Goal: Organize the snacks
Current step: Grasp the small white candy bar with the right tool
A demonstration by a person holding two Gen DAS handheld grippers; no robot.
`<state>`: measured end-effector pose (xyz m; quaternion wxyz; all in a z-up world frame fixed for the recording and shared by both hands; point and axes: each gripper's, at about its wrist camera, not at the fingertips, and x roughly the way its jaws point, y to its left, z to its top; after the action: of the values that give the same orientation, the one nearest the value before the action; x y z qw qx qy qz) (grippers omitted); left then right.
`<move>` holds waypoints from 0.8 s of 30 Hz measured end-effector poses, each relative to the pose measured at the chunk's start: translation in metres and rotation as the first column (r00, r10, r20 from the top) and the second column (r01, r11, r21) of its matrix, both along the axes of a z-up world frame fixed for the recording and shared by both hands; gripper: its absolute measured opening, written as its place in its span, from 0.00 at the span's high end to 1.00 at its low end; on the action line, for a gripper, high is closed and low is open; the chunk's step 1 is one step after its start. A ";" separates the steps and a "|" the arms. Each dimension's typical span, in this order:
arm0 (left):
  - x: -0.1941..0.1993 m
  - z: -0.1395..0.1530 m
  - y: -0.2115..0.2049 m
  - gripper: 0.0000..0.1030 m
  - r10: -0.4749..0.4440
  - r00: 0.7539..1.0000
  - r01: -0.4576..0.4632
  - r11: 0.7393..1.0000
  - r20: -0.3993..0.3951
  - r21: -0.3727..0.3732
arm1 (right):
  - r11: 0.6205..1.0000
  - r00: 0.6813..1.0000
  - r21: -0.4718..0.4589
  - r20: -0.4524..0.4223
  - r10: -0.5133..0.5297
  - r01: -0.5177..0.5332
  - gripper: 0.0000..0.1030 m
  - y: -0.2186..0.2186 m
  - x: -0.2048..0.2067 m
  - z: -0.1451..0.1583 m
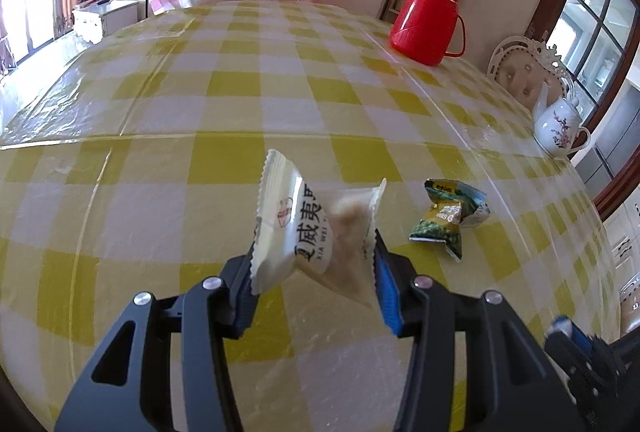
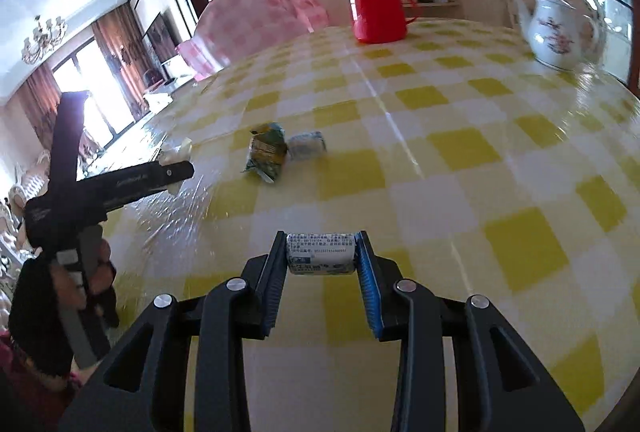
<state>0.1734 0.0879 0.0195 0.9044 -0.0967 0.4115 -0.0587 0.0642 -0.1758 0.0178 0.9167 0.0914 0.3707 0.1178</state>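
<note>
A: What is seen from the left wrist?

B: The left tongs [image 1: 316, 264] are clenched on a white snack packet [image 1: 304, 232], which is held lifted above the yellow-checked counter [image 1: 200, 112]. A green packet [image 1: 444, 218] lies just beyond on the right, with a small blue-and-white one touching it behind.

A: And from the right wrist?

B: The right tongs [image 2: 321, 256] are clamped on a small blue-and-white candy [image 2: 321, 254], gripped by its ends and carried clear of the counter. The green packet [image 2: 266, 154] and the other small candy [image 2: 307, 145] are seen ahead, touching each other.

A: How is this step best done?

B: Probably both snacks should be kept squeezed gently, lowered beside the pile, and released only once the counter is met, so nothing is knocked apart.
</note>
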 end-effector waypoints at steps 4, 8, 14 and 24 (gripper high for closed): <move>-0.001 0.002 -0.001 0.52 -0.002 1.000 0.002 1.000 0.017 0.002 | 0.998 0.999 0.035 -0.024 -0.042 0.043 0.67 -0.008 -0.011 0.001; -0.002 0.003 -0.002 0.52 0.001 1.000 -0.001 1.000 0.021 0.001 | 0.998 0.998 0.033 0.006 -0.061 0.061 0.67 -0.010 -0.017 0.009; -0.023 0.008 -0.011 0.52 0.019 0.999 -0.019 1.000 0.046 0.004 | 0.997 0.998 0.039 0.006 -0.059 0.059 0.67 -0.012 -0.016 0.012; -0.096 0.017 -0.032 0.52 0.025 0.993 -0.026 1.000 0.116 0.003 | 1.000 0.999 0.020 0.042 -0.008 0.007 0.67 0.006 -0.030 0.016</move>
<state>0.0773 0.0563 0.0365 0.9277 -0.0964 0.3570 -0.0517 0.0342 -0.1700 0.0342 0.9237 0.0994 0.3499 0.1201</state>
